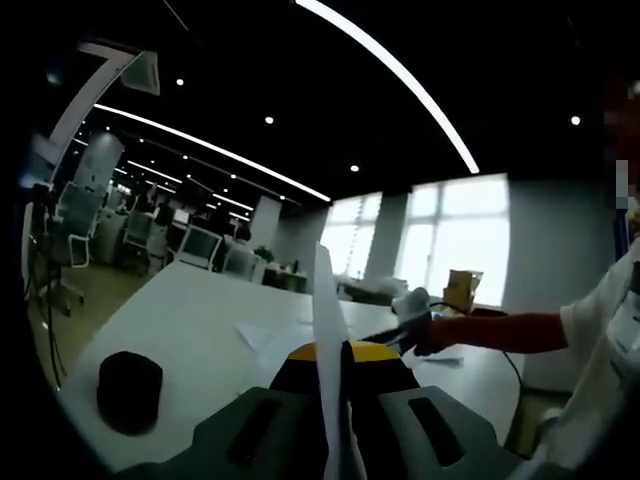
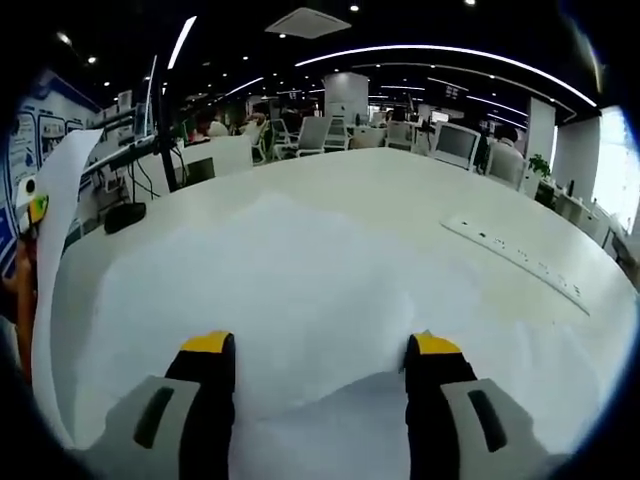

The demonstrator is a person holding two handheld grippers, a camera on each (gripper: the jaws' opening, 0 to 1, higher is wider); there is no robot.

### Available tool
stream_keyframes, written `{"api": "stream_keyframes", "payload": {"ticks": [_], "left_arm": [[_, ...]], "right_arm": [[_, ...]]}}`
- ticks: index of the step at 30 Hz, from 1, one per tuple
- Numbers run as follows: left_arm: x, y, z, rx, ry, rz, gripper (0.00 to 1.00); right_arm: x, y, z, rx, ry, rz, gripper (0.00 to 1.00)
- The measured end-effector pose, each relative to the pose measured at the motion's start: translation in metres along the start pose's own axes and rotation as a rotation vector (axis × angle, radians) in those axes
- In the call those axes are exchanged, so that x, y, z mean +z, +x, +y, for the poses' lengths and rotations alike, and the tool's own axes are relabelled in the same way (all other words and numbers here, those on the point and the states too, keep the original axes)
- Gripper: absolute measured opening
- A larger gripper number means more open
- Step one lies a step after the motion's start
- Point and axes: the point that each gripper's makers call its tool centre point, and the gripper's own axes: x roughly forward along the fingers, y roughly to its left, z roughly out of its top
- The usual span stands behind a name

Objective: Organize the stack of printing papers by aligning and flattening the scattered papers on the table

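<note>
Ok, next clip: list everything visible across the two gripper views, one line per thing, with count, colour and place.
Held paper sheet: one, white, edge-on between the left gripper's jaws; also lifted at the left edge of the right gripper view.
Loose papers: several, white, spread on the table ahead of the right gripper.
Table: one, white, large.
Round object: one, black, on the table at lower left of the left gripper view.
Power strip: one, white, on the table's right side.
Office chairs and desks: several, pale, behind the table.
Left gripper: yellow-tipped, shut on the sheet.
Right gripper: yellow-tipped, open.
Person's arm: one, reaching in from the right.
</note>
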Motion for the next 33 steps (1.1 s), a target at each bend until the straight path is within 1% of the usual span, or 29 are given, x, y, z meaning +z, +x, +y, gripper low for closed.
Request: {"api": "stream_keyframes", "payload": {"ticks": [3,7,9,10,12,13,18,22,25,27,29,30,31,33], "left_arm": [[-0.0001,0.0005,0.0000,-0.001,0.001,0.000,0.06],[-0.0008,0.0013,0.0004,-0.003,0.000,0.002,0.06],[-0.0011,0.0017,0.0005,-0.004,0.000,0.003,0.06],[-0.0012,0.0018,0.0004,-0.004,0.000,0.003,0.06],[-0.0009,0.0019,0.0003,-0.004,0.000,0.002,0.06],[-0.0008,0.0019,0.0004,-0.004,0.000,0.001,0.06],[-0.0004,0.0016,0.0008,-0.003,0.000,0.000,0.06],[-0.0006,0.0021,0.0004,-0.005,0.000,0.001,0.06],[-0.0003,0.0019,-0.0001,-0.006,0.001,0.000,0.06],[0.0001,0.0013,0.0000,-0.004,0.001,-0.002,0.06],[0.0007,0.0009,0.0000,-0.004,0.001,-0.004,0.06],[0.0010,0.0007,-0.0001,-0.004,0.001,-0.005,0.06],[0.0013,0.0005,-0.0001,-0.003,0.001,-0.006,0.06],[0.0016,0.0005,-0.0002,-0.004,0.002,-0.007,0.06]], "right_arm": [[0.0005,-0.0002,0.0039,0.007,-0.006,0.006,0.57],[-0.0001,0.0001,0.0035,-0.007,0.006,0.015,0.57],[-0.0001,-0.0002,0.0019,-0.023,0.018,0.023,0.54],[0.0002,-0.0008,0.0015,-0.028,0.020,0.025,0.50],[0.0003,-0.0021,0.0011,-0.029,0.023,0.028,0.37],[0.0004,-0.0019,0.0016,-0.026,0.024,0.023,0.35],[0.0003,-0.0019,-0.0002,-0.035,0.038,0.016,0.32],[0.0006,-0.0026,-0.0022,-0.053,0.081,0.025,0.29],[-0.0002,-0.0031,-0.0031,-0.076,0.080,0.039,0.27],[-0.0004,-0.0043,-0.0042,-0.087,0.099,0.063,0.25],[0.0003,-0.0046,-0.0001,-0.057,0.112,0.058,0.18],[0.0007,-0.0047,0.0019,-0.043,0.118,0.055,0.09],[0.0010,-0.0049,0.0040,-0.028,0.125,0.053,0.03],[0.0020,-0.0048,0.0020,-0.043,0.132,0.042,0.03]]}}
